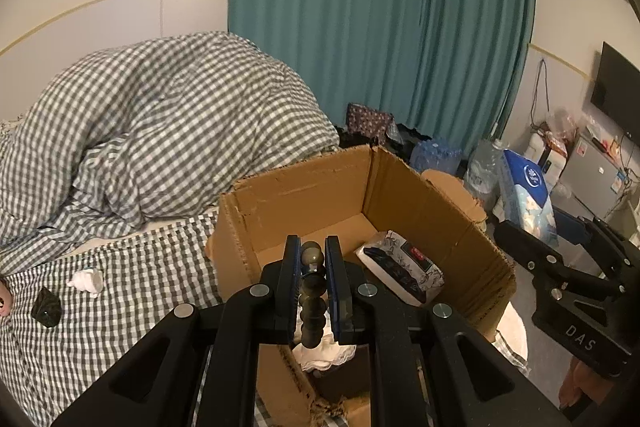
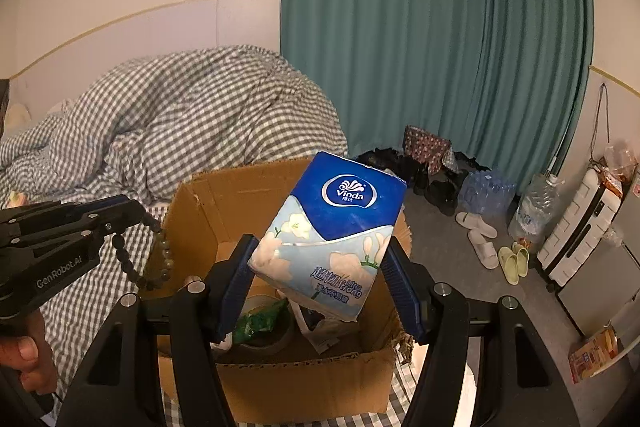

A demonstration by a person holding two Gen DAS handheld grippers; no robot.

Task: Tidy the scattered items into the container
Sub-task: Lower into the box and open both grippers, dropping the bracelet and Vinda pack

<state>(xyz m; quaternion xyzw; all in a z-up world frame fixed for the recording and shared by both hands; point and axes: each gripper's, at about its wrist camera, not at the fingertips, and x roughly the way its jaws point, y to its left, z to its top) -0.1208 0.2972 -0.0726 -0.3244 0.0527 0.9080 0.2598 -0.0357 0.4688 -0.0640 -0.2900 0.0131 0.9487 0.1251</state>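
Note:
An open cardboard box (image 1: 420,195) stands on the checked bed. My left gripper (image 1: 312,247) is shut on a string of dark beads (image 1: 313,291), held above the box's near-left corner; from the right wrist view the beads (image 2: 160,255) dangle from it in a loop. My right gripper (image 2: 320,247) is shut on a blue Vinda tissue pack (image 2: 336,227), tilted above the box (image 2: 208,203). Inside lie a floral wipes pack (image 1: 404,271), a white cloth (image 1: 328,351) and a green packet (image 2: 260,319). On the sheet at left sit a small white object (image 1: 86,281) and a dark one (image 1: 46,307).
A heaped checked duvet (image 1: 160,131) fills the bed behind the box. A teal curtain (image 2: 420,47) hangs beyond. On the floor to the right are slippers (image 2: 480,235), a large water bottle (image 2: 532,211), a white suitcase (image 2: 580,227) and bags.

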